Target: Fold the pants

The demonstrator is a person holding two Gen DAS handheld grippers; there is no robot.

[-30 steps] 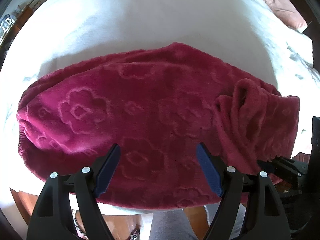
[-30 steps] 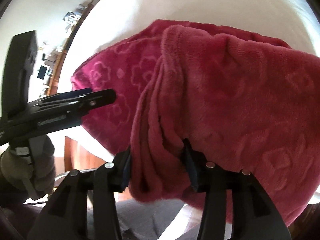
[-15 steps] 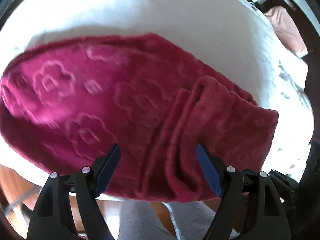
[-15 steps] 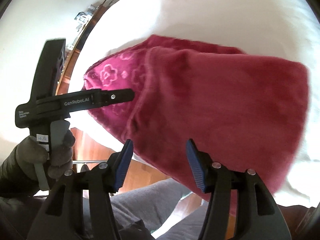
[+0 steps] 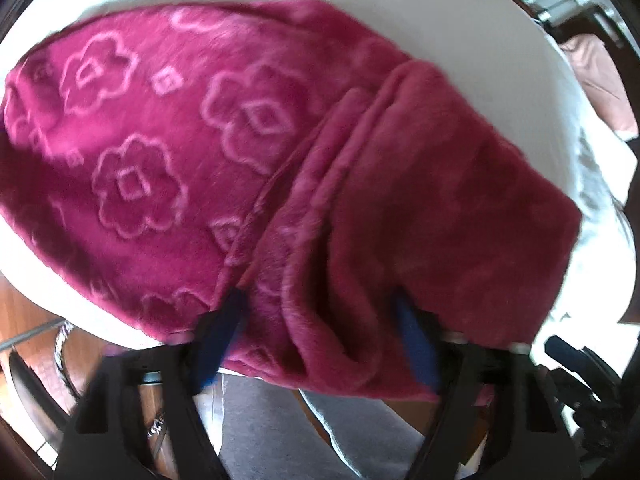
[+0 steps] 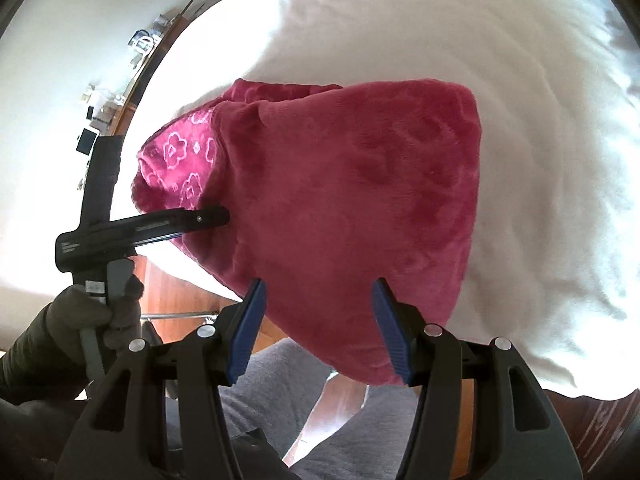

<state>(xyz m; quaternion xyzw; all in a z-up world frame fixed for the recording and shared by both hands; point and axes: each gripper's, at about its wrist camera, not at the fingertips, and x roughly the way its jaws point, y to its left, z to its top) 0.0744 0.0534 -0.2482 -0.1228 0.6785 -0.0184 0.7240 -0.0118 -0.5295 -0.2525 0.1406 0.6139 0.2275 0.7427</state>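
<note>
The magenta fleece pants (image 5: pixel 168 148) with a pressed flower pattern lie on a white bed, one end folded back over the rest (image 6: pixel 352 200). My left gripper (image 5: pixel 320 344) is open, its blue pads pushed against the near edge of the folded layer, with cloth bulging between them. It shows from the side in the right wrist view (image 6: pixel 216 216), its tip touching the fold. My right gripper (image 6: pixel 318 324) is open and empty, just in front of the near edge of the folded part.
The white bedcover (image 6: pixel 540 160) spreads beyond and to the right of the pants. A pink pillow (image 5: pixel 600 76) lies at the far right. The bed's near edge, wooden floor (image 6: pixel 176 296) and the person's grey trousers (image 6: pixel 320 420) are below.
My right gripper let go of the folded pant end, opened and drew back. My left gripper swung right and pushed in onto the folded layer's near edge.
</note>
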